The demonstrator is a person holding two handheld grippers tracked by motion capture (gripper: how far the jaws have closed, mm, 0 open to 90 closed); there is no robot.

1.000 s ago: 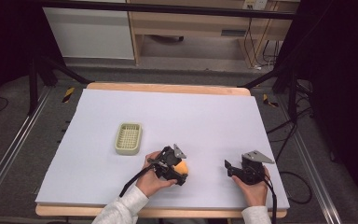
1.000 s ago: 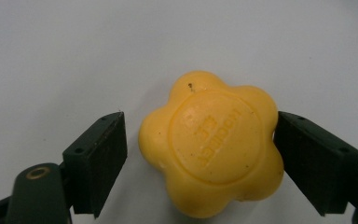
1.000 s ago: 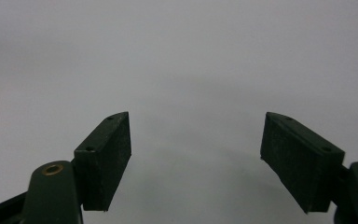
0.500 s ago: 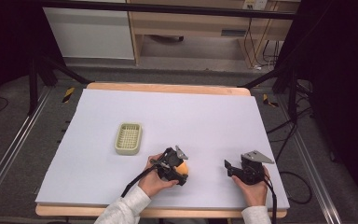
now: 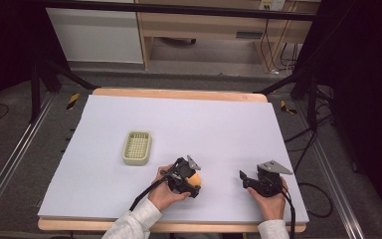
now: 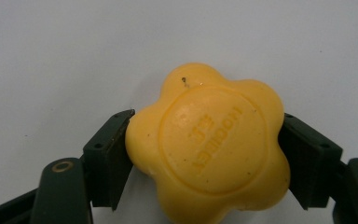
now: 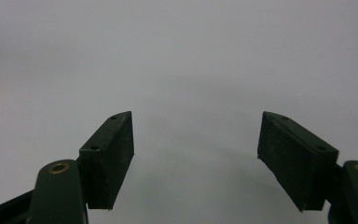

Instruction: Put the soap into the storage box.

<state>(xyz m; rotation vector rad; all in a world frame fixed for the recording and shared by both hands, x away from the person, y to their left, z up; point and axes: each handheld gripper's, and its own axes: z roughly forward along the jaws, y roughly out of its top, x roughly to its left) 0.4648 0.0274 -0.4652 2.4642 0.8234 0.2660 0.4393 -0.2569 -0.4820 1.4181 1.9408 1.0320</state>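
My left tool pinches the yellow flower soap low over the desk. My right tool is spread, empty. Next, maybe carry it to the little basket.

The yellow flower-shaped waxy soap bar looks smooth and faintly glossy with embossed lettering; beside it, the pale green ribbed plastic basket and white desk look matt.

Black left gripper, black right gripper; brass rivets sit just behind square dark fingers. Grey plate tops each, black cables trail, white sleeves.
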